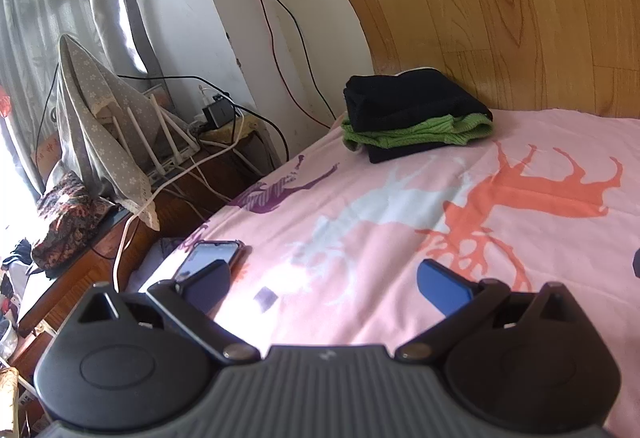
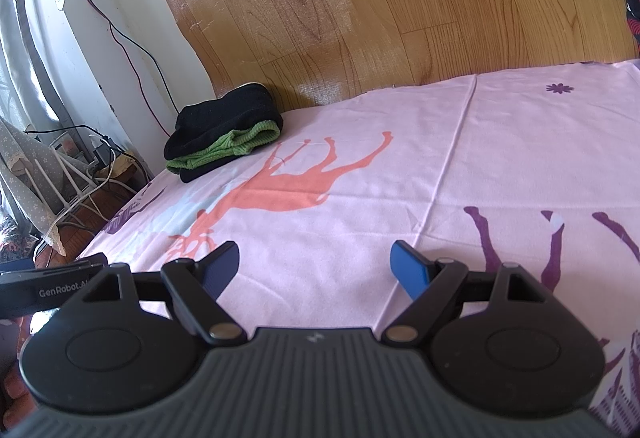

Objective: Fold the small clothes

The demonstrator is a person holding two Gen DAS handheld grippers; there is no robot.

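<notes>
While spread wide and gripping nothing, left claw [image 1: 334, 286] and right claw [image 2: 316, 265] over pink bed sheet [image 2: 400, 174]; folded clothes pile [image 1: 412, 114], black over green, at bed's far left corner by wooden headboard [image 1: 520, 10]; phone [image 1: 210, 258] near left edge

Pink deer-print sheet [image 1: 400, 238], black [image 1: 412, 102] and green [image 1: 416, 132] folded clothes, blue gripper pads [image 1: 442, 288].

Both wrist views sit low over the pink bedsheet [image 1: 400, 238], facing the wooden headboard [image 2: 400, 18] — left view aimed further left. Shared: the folded clothes stack [image 1: 412, 114] — well ahead in each.
</notes>
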